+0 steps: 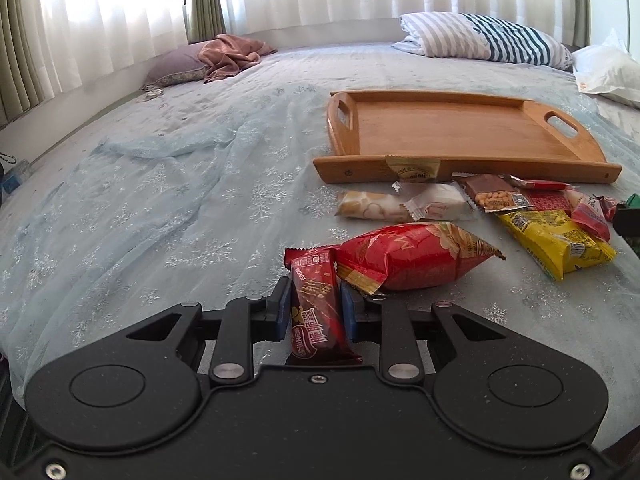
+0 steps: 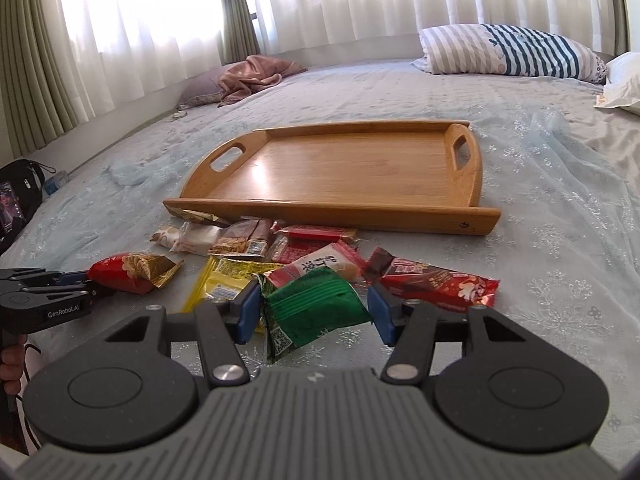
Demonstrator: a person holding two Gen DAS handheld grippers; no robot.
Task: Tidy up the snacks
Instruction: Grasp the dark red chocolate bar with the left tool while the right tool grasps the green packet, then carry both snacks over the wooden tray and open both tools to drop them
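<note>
My left gripper is shut on a slim red wafer bar, which stands on end between the blue pads just above the bedspread. A puffed red snack bag lies right beside it. In the right wrist view my right gripper is shut on a crumpled green packet, with both blue pads against its sides. The left gripper shows there at the left edge, behind the red bag. Beyond a pile of loose snacks lies the wooden tray, with nothing inside it.
Loose snacks between grippers and tray include a yellow packet, a long red bar and white packets. One small packet is tucked under the tray's near rim. A striped pillow and a pink cloth lie far back.
</note>
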